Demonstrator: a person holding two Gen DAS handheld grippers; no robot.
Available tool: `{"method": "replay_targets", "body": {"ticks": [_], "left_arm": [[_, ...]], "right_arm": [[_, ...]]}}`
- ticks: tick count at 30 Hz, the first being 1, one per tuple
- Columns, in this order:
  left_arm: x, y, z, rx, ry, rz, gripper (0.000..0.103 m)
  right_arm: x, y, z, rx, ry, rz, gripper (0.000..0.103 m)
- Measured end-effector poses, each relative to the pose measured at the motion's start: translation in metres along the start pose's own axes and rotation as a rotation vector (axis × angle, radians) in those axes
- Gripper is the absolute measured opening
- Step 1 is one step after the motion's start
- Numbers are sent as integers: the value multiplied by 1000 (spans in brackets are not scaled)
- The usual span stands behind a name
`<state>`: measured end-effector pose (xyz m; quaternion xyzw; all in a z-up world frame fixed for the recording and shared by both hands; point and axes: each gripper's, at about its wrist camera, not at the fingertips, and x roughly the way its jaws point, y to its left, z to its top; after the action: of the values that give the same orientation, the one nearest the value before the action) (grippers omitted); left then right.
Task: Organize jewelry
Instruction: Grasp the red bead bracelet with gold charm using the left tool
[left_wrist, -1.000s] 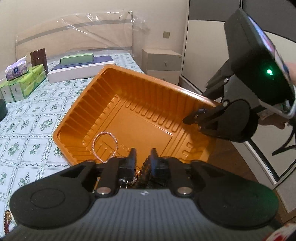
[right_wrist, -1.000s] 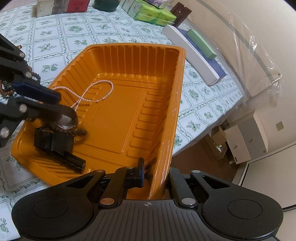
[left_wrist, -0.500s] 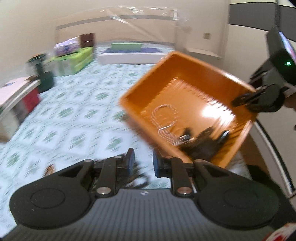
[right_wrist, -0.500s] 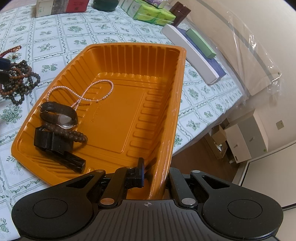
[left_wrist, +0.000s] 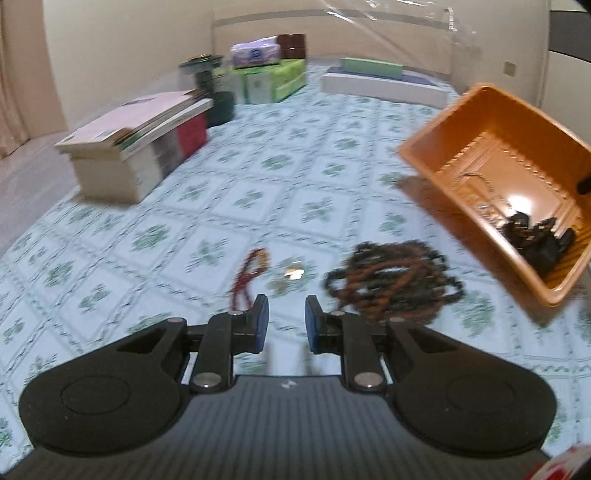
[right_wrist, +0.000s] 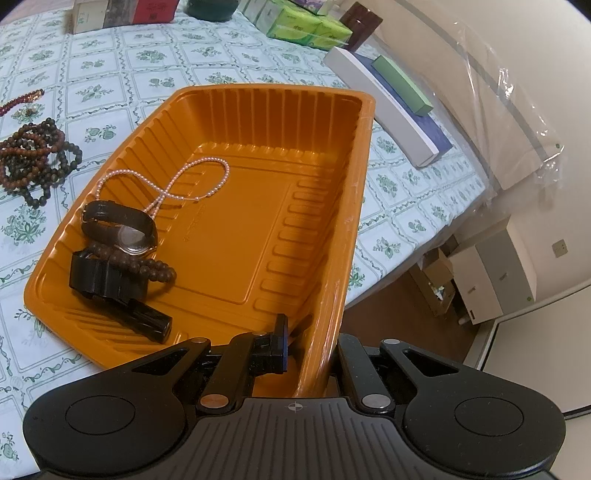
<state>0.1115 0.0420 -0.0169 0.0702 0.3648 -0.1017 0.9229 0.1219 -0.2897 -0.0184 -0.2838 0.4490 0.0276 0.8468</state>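
Observation:
An orange plastic tray (right_wrist: 332, 155) sits tilted at the table's edge; my right gripper (right_wrist: 310, 343) is shut on its near wall. In it lie a pink pearl strand (right_wrist: 207, 177), a dark watch (right_wrist: 122, 225), a brown bead bracelet (right_wrist: 147, 264) and a black clip piece (right_wrist: 110, 284). The tray also shows in the left wrist view (left_wrist: 480, 122). My left gripper (left_wrist: 286, 321) is open and empty above the tablecloth. Just ahead of it lie a heap of dark and brown bead strands (left_wrist: 395, 284), a thin red bead bracelet (left_wrist: 247, 273) and a small shiny piece (left_wrist: 293, 273).
A stack of books and boxes (left_wrist: 140, 140) stands at the left. Green tissue packs (left_wrist: 273, 79), a dark jar (left_wrist: 219, 105) and a long white box (left_wrist: 380, 86) stand at the back. The table's edge and a white nightstand (right_wrist: 495, 280) are to the right.
My left gripper let the watch and bracelet go in the tray, drew out of it and swung left over the loose beads on the cloth. The right gripper kept still on the tray.

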Motion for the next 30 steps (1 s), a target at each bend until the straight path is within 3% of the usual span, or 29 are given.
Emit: {"method": "replay_targets", "body": {"ticks": [8, 25, 28, 30], "left_arm": [[14, 24, 4, -5, 5, 52, 21], [75, 28, 15, -17, 56, 53, 20], [80, 25, 18, -1, 66, 49, 18], [82, 25, 20, -2, 77, 23, 10]], "right_arm": [[0, -1, 0, -3, 3, 1, 6], [2, -3, 1, -8, 18, 3, 6], [2, -3, 1, -8, 19, 3, 6], [2, -3, 1, -9, 18, 2, 6]]}}
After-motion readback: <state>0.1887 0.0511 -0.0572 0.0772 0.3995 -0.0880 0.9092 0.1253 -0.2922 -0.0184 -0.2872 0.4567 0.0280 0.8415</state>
